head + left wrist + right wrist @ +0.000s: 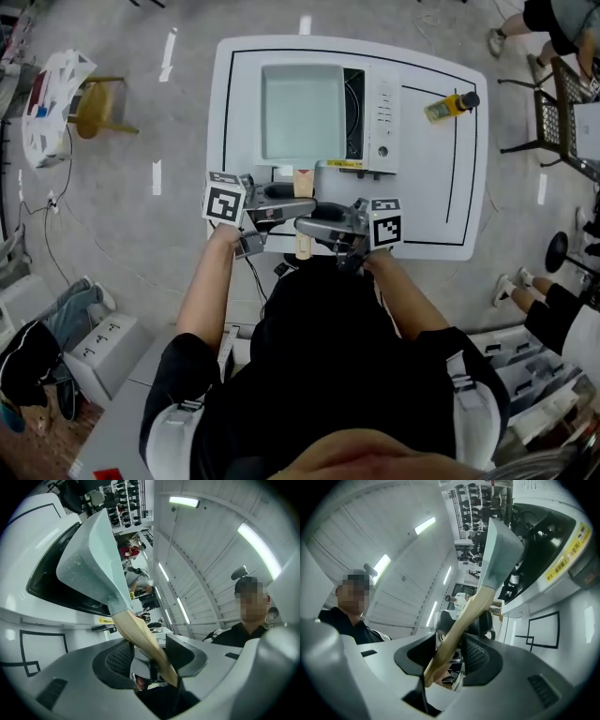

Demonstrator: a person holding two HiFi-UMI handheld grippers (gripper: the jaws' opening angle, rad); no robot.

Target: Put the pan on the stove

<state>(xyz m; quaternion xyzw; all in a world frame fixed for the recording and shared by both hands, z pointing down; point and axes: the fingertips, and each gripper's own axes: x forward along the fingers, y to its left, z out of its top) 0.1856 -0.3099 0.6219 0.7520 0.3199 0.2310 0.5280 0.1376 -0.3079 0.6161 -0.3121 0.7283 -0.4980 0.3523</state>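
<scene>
Pan point(300, 111) hangs over the stove point(375, 117), a bit tilted, and I can't tell if it's touching. Left gripper point(149, 658) and right gripper point(452, 651) both have their jaws clamped on the handle point(303, 180). Looks like the placing step: I need to level it, lower it gently, then let go.

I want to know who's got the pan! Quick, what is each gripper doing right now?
Left gripper: closed on the wooden pan handle.
Right gripper: closed on the same wooden pan handle.
</scene>
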